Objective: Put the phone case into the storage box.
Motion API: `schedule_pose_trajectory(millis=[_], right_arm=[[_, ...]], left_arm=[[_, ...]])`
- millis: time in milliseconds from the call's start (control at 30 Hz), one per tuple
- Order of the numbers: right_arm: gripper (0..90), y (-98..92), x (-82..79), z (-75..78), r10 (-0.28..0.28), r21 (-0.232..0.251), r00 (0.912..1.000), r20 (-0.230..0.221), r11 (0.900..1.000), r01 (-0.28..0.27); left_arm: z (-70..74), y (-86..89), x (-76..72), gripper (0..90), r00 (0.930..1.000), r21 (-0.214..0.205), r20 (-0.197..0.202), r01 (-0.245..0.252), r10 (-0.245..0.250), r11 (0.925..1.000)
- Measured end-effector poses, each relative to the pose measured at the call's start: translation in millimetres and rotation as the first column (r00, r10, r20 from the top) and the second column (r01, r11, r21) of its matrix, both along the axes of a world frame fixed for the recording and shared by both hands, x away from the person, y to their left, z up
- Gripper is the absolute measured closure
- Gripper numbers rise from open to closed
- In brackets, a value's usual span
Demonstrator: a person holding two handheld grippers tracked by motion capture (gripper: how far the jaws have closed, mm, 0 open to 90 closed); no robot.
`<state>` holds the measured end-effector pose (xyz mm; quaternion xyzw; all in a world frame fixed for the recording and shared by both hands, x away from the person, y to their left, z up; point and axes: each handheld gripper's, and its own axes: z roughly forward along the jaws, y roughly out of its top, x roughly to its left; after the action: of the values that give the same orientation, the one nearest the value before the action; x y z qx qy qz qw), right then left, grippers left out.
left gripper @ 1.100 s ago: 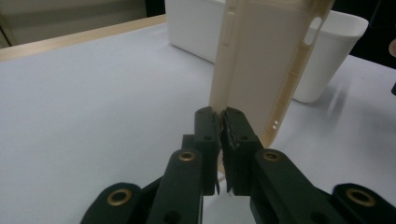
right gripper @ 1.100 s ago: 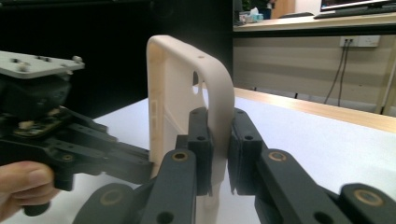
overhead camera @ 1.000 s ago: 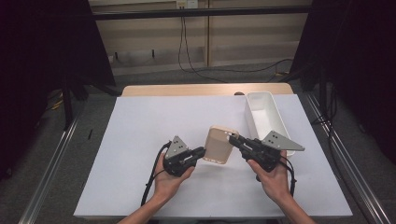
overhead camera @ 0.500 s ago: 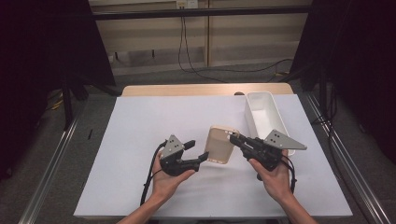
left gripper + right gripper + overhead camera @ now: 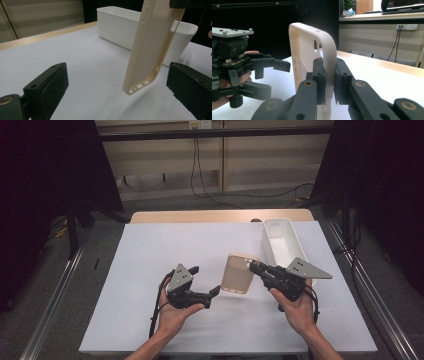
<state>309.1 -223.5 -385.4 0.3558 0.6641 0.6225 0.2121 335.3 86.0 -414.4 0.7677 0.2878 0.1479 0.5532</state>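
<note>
Currently the beige phone case (image 5: 240,273) is held upright above the white surface (image 5: 150,250), just beside the white bin (image 5: 280,237) on its near-left side. One edge of the case is pinched between the shut fingers (image 5: 319,75) of the right gripper (image 5: 256,266). The left gripper (image 5: 205,282) is seen just left of the case; its fingers (image 5: 52,82) have just been opening and are spread wide, with the case's lower corner between them but untouched. Button cut-outs and port holes along the case's edge are shown in the left gripper view; the camera opening near its top is shown in the right gripper view.
</note>
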Motion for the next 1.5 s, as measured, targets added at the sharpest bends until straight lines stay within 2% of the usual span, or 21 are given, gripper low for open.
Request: schedule_pose_trajectory(millis=[100, 367, 533, 667, 733, 833, 933, 1233, 1333, 1500], right_arm=[[81.7, -2.6, 0.2, 1.0, -0.006, 0.001, 1.0, 0.0, 1.0, 0.006], [81.6, -9.6, -0.4, 7.9, -0.01, 0.01, 0.9998, 0.014, 0.9999, 0.01], [81.6, -12.3, 0.6, 8.0, -0.009, 0.006, 0.9999, 0.014, 0.9999, 0.009], [81.6, -12.0, 1.6, 7.5, -0.007, 0.003, 0.9999, 0.012, 1.0, 0.007], [81.6, -12.0, 1.7, 7.6, -0.006, 0.002, 0.9999, 0.014, 1.0, 0.006], [81.6, -12.9, 1.5, 8.3, -0.008, 0.003, 0.9998, 0.017, 1.0, 0.008], [81.6, -14.0, 0.5, 9.3, -0.011, 0.006, 0.9998, 0.015, 0.9999, 0.011], [81.6, -17.7, 1.6, 10.1, -0.015, 0.003, 0.9997, 0.02, 0.9999, 0.015], [81.6, -19.9, 2.2, 11.2, -0.02, 0.007, 0.9996, 0.022, 0.9998, 0.019], [81.6, -22.0, 3.2, 12.6, -0.022, 0.006, 0.9995, 0.023, 0.9997, 0.022]], left_arm=[[-0.3, 2.2, -0.2, 3.3, 0.9999, -0.013, -0.007, 0.011, -0.011, 0.9999], [-0.9, 11.1, -0.3, 4.1, 0.9994, -0.01, 0.02, -0.029, 0.029, 0.9995], [-2.6, 21.9, -2.6, 4.9, 0.998, -0.048, 0.028, -0.056, 0.058, 0.9972], [-3.2, 31.7, -3.5, 7.0, 0.9962, -0.092, 0.026, -0.081, 0.083, 0.9925], [-2.9, 38.1, -4.6, 7.0, 0.9953, -0.089, 0.043, -0.083, 0.087, 0.9926], [-3.3, 46.3, -5.0, 7.0, 0.9937, -0.11, 0.059, -0.088, 0.095, 0.99], [-4.7, 52.3, -6.5, 7.0, 0.9921, -0.102, 0.071, -0.096, 0.103, 0.9902], [-11.7, 70.5, -14.0, 4.1, 0.9908, -0.094, 0.062, -0.114, 0.12, 0.989], [-13.6, 78.1, -16.7, 3.4, 0.9881, -0.083, 0.064, -0.134, 0.14, 0.9875], [-15.5, 90.3, -20.9, 2.1, 0.9859, -0.108, 0.067, -0.146, 0.154, 0.9834]])
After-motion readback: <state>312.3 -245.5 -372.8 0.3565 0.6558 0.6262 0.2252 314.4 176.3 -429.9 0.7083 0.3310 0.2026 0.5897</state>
